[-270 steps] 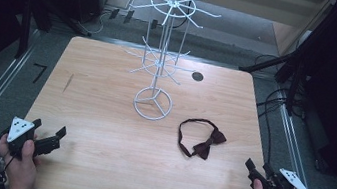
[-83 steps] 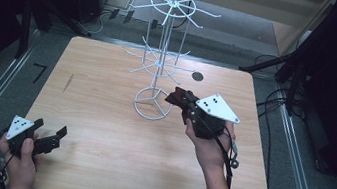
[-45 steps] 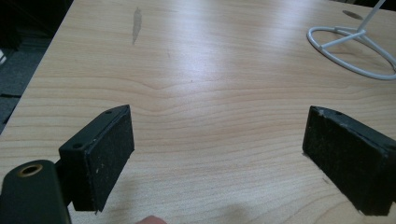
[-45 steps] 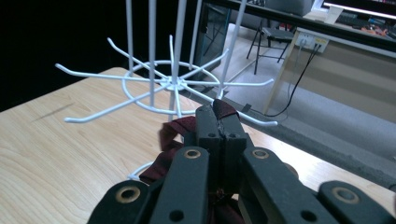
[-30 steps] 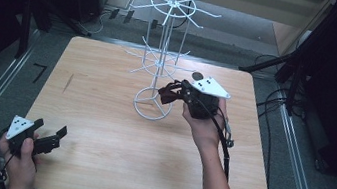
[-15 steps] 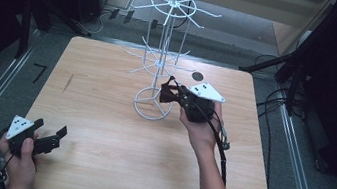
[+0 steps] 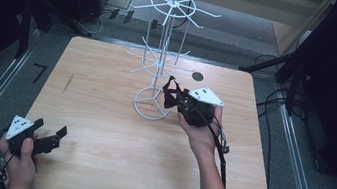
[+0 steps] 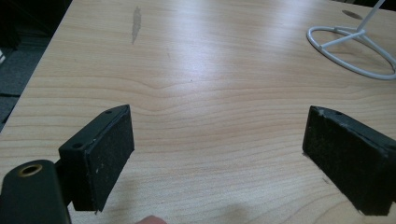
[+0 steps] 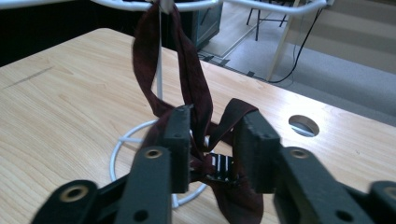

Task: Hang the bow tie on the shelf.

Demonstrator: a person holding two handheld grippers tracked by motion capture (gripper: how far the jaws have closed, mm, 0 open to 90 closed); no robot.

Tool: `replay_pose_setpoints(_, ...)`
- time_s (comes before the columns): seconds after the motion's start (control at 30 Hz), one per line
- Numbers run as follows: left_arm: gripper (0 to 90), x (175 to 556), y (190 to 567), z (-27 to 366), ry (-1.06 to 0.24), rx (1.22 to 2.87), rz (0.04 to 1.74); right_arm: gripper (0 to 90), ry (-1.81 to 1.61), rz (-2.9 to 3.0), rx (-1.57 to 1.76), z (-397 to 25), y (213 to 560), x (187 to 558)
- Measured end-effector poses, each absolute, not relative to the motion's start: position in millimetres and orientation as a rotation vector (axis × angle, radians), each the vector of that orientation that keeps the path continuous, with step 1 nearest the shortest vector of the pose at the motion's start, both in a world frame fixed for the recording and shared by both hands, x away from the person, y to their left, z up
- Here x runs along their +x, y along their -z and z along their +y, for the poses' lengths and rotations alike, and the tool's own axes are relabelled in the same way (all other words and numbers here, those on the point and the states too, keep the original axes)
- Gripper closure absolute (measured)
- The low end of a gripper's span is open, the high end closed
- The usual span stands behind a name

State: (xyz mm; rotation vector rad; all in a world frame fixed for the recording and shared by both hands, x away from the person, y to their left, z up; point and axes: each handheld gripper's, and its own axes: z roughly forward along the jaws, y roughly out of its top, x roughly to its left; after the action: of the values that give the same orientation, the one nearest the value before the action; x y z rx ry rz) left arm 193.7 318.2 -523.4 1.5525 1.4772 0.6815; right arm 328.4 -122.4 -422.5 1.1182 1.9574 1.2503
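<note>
— What do we have on the table (image 7: 102, 115)?

— A white wire rack (image 7: 161, 63) stands toward the far middle of the wooden top, with a ring base, a thin upright pole and two tiers of spokes. Near the far right edge we see a dark round hole (image 7: 197, 76) in the wood.

— And the bow tie?

— We see the dark red bow tie (image 9: 196, 93) held up off the table beside the rack, just right of the ring base from the high view. In the right gripper view its strap loops up over a white spoke at the top of the picture, and the strap hangs down right beside the pole, into the jaws.

— So the right gripper (image 7: 183, 102) has it?

— Yes. The jaws sit close together with the tie's dark fabric and a small black-and-white striped piece pinched between them. The person's right hand (image 7: 199, 127) carries the gripper above the table, the jaws pointing toward the rack.

— What about the left gripper (image 7: 51, 137)?

— It rests low at the near left corner, held in the left hand (image 7: 19, 163). In the left gripper view we see its two black pads (image 8: 109, 154) spread wide, with bare wood grain between them and the rack's ring base off at the far right.

— How far apart are the two grippers?

— Well apart.
</note>
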Motion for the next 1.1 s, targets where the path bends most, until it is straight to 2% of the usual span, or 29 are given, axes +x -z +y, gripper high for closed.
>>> replay_pose_setpoints(0.37,9.6,193.6,523.4,318.2,-0.682,1.554,1.477,50.5,-1.275,1.951,1.184,-136.7,432.8,317.3)
replay_pose_setpoints(0.9,9.6,193.5,523.3,318.0,-0.685,1.555,1.477,44.6,-1.258,1.944,1.267,-163.5,459.2,300.6)
replay_pose_setpoints(1.07,9.6,193.5,523.4,317.9,-0.685,1.552,1.477,40.6,-1.248,1.943,1.297,-171.6,467.3,297.2)
replay_pose_setpoints(1.1,9.5,193.5,523.4,317.8,-0.686,1.552,1.477,37.6,-1.24,1.944,1.311,-175.6,471.2,295.6)
